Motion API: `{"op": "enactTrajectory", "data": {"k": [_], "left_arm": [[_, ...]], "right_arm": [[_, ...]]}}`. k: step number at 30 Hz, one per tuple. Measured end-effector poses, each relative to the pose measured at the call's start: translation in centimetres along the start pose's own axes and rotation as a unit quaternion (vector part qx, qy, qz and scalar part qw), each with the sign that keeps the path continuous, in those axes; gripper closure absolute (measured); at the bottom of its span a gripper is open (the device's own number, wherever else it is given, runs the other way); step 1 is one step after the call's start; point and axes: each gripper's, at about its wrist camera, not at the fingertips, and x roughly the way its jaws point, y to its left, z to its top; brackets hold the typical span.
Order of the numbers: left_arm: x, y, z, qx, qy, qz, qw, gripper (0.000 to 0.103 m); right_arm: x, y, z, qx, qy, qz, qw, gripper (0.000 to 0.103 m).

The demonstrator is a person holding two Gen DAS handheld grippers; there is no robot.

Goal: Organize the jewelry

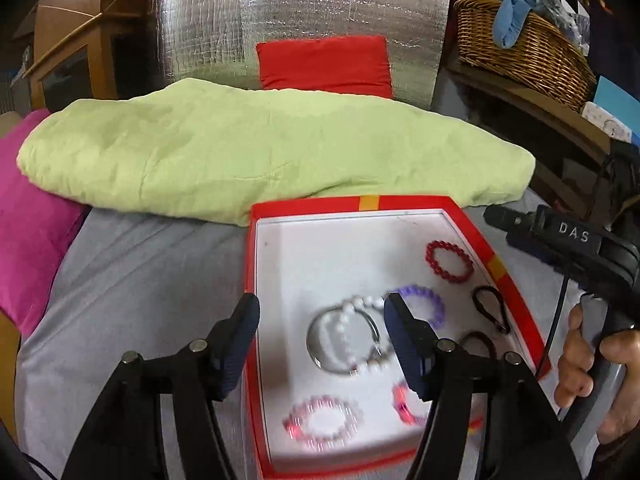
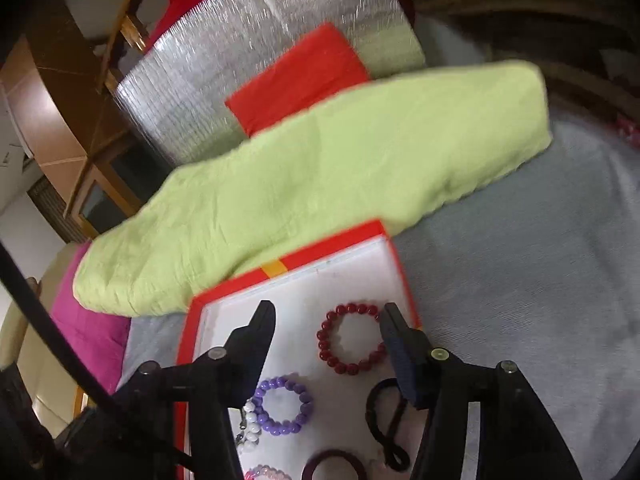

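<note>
A red-rimmed box (image 1: 408, 202) with a white floor lies on the grey bed cover. In it lie a dark red bead bracelet (image 1: 449, 261), a purple bead bracelet (image 1: 430, 300), a white pearl bracelet (image 1: 352, 312) over a silver bangle (image 1: 316, 344), a pink bead bracelet (image 1: 322, 422) and black hair ties (image 1: 491, 308). My left gripper (image 1: 320, 316) is open and empty above the white and silver pieces. My right gripper (image 2: 327, 320) is open and empty above the dark red bracelet (image 2: 351, 338), with the purple one (image 2: 282, 406) below left. The box rim (image 2: 320, 254) also shows there.
A folded light green blanket (image 1: 260, 152) lies just behind the box. A red cushion (image 1: 324, 62) leans on silver foil behind it. A magenta pillow (image 1: 28, 224) is at left. A wicker basket (image 1: 520, 44) stands on a shelf at right.
</note>
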Motion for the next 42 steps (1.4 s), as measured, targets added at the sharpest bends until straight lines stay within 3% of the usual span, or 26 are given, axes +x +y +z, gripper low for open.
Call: {"op": "enactTrajectory", "data": {"k": [2, 5, 11, 15, 21, 35, 42], "left_arm": [[-1.3, -0.2, -0.5, -0.001, -0.006, 0.017, 0.9998, 0.036], [-3.8, -0.1, -1.4, -0.011, -0.021, 0.037, 0.9991, 0.027], [-8.1, 0.1, -2.6, -0.025, -0.040, 0.070, 0.9964, 0.025], [-11.2, -0.4, -3.6, 0.000, -0.074, 0.116, 0.9905, 0.015], [-14.3, -0.8, -5.2, 0.013, -0.097, 0.130, 0.9867, 0.013], [-16.5, -0.9, -8.4, -0.011, -0.092, 0.161, 0.9826, 0.013], [-15.6, -0.6, -9.3, -0.032, -0.071, 0.164, 0.9835, 0.013]], "right_arm": [[-1.2, 0.5, -0.2, -0.018, 0.003, -0.010, 1.000, 0.045], [-3.4, 1.4, -1.0, -0.044, 0.005, -0.031, 0.999, 0.045], [-8.1, 2.7, -3.1, -0.106, 0.018, -0.084, 0.991, 0.042], [-11.9, 3.2, -5.3, -0.142, 0.004, -0.102, 0.985, 0.035], [-15.4, 4.0, -8.6, -0.177, 0.008, -0.112, 0.978, 0.034], [-20.1, 3.8, -13.6, -0.180, 0.000, -0.111, 0.977, 0.034], [-19.0, 4.0, -14.5, -0.195, 0.014, -0.122, 0.973, 0.034]]}}
